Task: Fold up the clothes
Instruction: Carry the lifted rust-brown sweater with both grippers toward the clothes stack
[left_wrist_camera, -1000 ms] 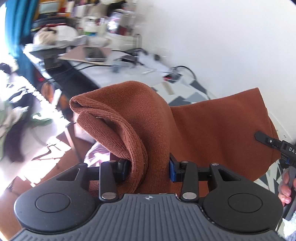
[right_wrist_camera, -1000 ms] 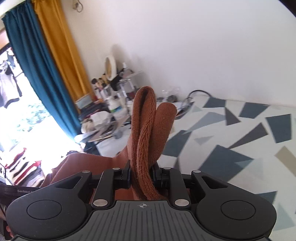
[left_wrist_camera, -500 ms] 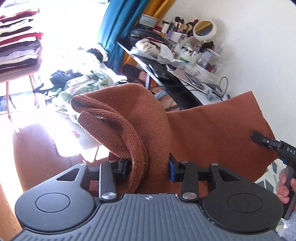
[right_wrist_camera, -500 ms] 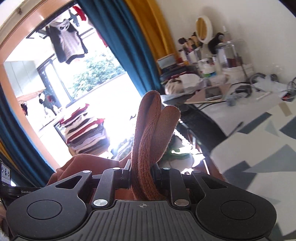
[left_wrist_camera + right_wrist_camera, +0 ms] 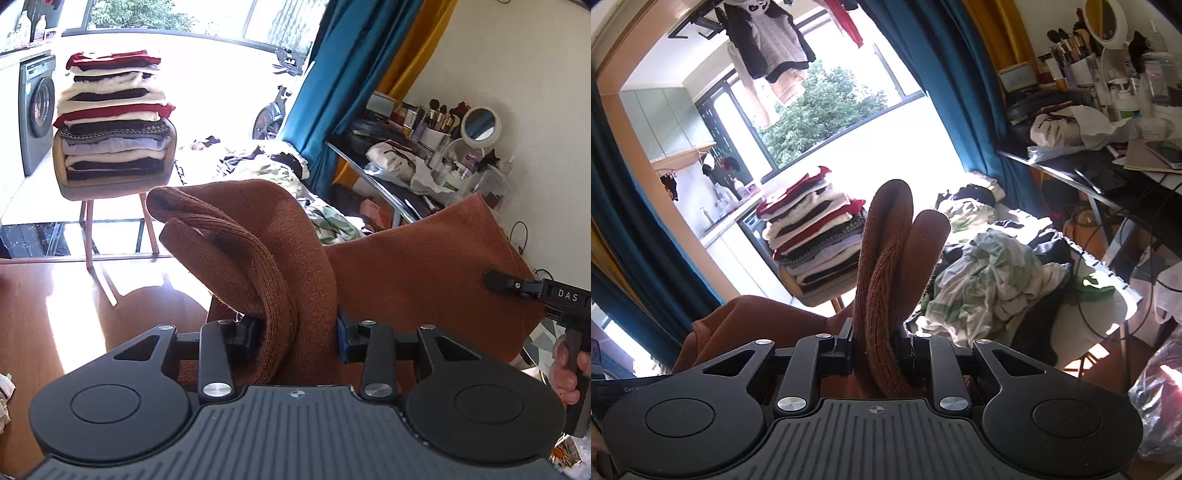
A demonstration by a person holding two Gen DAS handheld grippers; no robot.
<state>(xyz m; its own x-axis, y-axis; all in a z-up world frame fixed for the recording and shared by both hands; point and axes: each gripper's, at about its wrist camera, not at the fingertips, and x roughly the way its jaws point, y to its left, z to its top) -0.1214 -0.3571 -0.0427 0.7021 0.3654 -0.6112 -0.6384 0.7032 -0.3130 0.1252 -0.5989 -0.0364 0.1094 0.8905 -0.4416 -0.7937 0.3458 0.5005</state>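
**Sweater held up between both our grippers**

Sweater [image 5: 417, 280], rust-brown and knitted, hangs in the air between our two hands. Our left gripper [image 5: 295, 334] is clenched on a thick folded bunch of it, and the cloth rises above the jaws in a curled lip. Our right gripper [image 5: 875, 345] is clamped on another folded edge, which stands up in two rounded ridges. In the left view we also see the right tool at the far corner of the cloth, with a hand [image 5: 567, 373] on its handle.

Behind the sweater stands a chair [image 5: 114, 184] with a tall stack of folded clothes [image 5: 114, 114]. A heap of unfolded laundry [image 5: 993, 280] lies beside it, probably on a low rack. A cluttered desk [image 5: 1104, 162] stands along the wall.
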